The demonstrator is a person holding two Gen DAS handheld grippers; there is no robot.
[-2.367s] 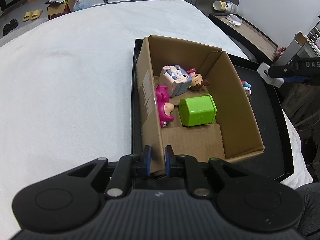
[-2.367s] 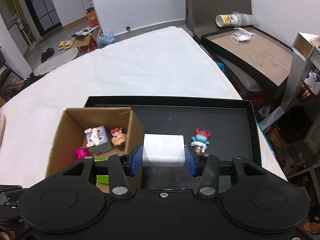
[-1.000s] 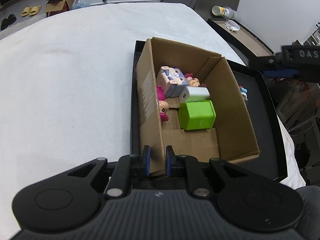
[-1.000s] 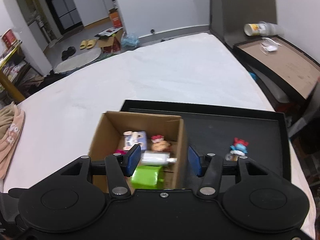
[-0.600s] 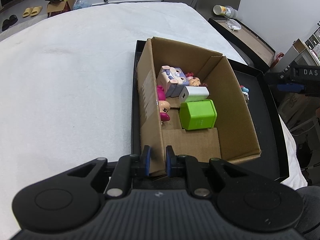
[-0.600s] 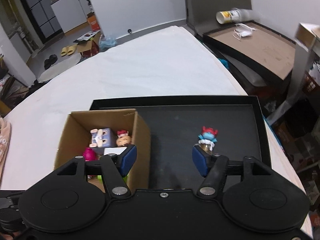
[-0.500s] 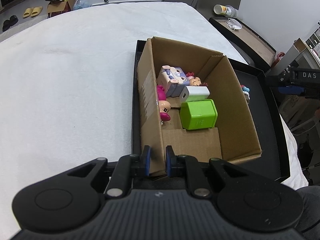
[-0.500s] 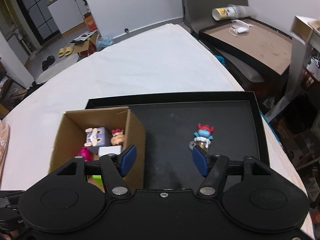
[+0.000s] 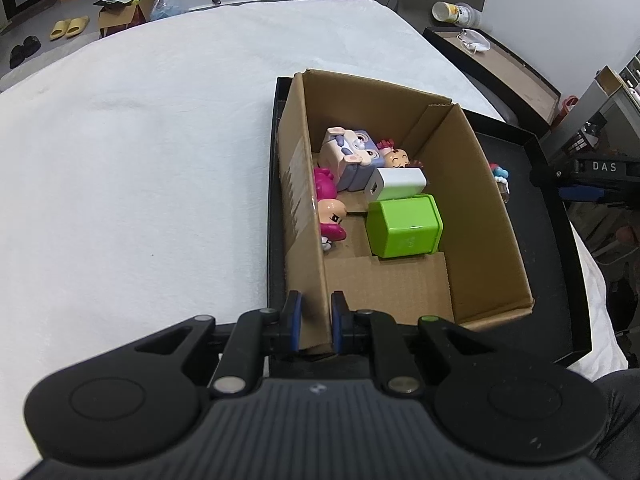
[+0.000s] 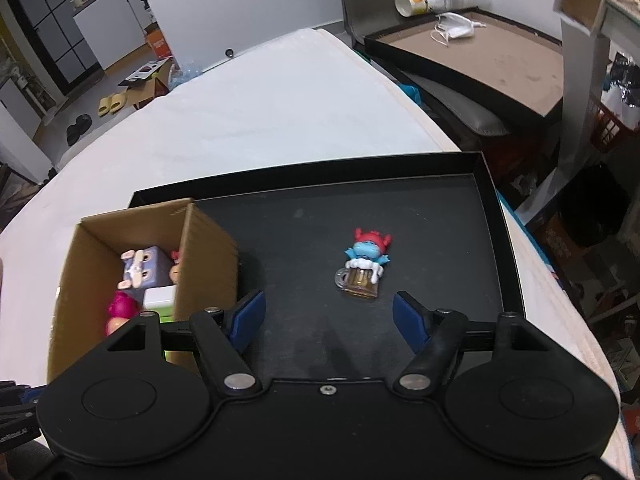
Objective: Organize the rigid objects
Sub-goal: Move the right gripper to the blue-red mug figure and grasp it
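A cardboard box (image 9: 492, 216) stands at the left end of a black tray (image 10: 440, 200). Inside lie a white charger (image 9: 396, 182), a green cube (image 9: 404, 226), a purple cube toy (image 9: 352, 156), a pink figure (image 9: 326, 208) and a small doll head (image 9: 396, 158). My left gripper (image 9: 314, 322) is shut on the box's near left wall. My right gripper (image 10: 328, 314) is open and empty above the tray, just short of a blue and red figure (image 10: 366, 264) that lies on the tray to the right of the box (image 10: 208, 248).
The tray rests on a white cloth-covered surface (image 9: 140, 160). A second black tray (image 10: 480, 52) with a paper cup and a face mask sits at the back right. Clutter and shelving stand past the right edge.
My right gripper dropped the white charger into the box, opened, and swung right from over the box to the blue and red figure. My left gripper kept its hold on the box wall.
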